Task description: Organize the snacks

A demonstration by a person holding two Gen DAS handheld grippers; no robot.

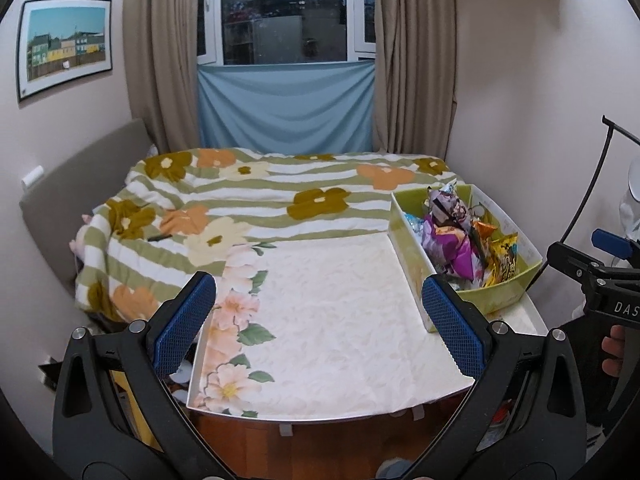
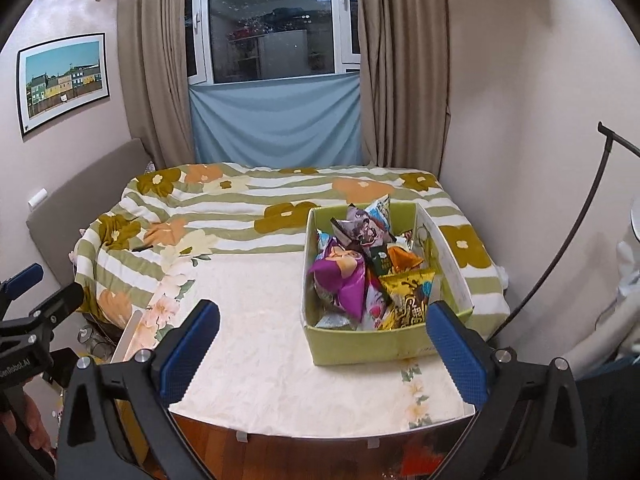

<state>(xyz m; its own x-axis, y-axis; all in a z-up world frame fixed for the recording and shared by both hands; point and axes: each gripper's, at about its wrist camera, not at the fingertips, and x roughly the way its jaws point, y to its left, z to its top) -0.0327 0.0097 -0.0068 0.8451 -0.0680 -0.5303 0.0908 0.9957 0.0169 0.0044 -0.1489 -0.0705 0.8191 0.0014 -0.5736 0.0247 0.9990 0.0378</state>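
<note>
A green box stands on the right part of the table and holds several snack packets: a purple one, a yellow one and others. The left wrist view has the same green box at its right, with the purple packet inside. My left gripper is open above the cream tablecloth, nothing between its blue pads. My right gripper is open too, held back from the box's near wall, with nothing in it. Each gripper shows at the edge of the other's view.
A white table with a cream floral cloth stands against a bed with a striped flower blanket. Curtains and a window are behind. A black curved stand rises at the right wall. Wooden floor lies below the table's near edge.
</note>
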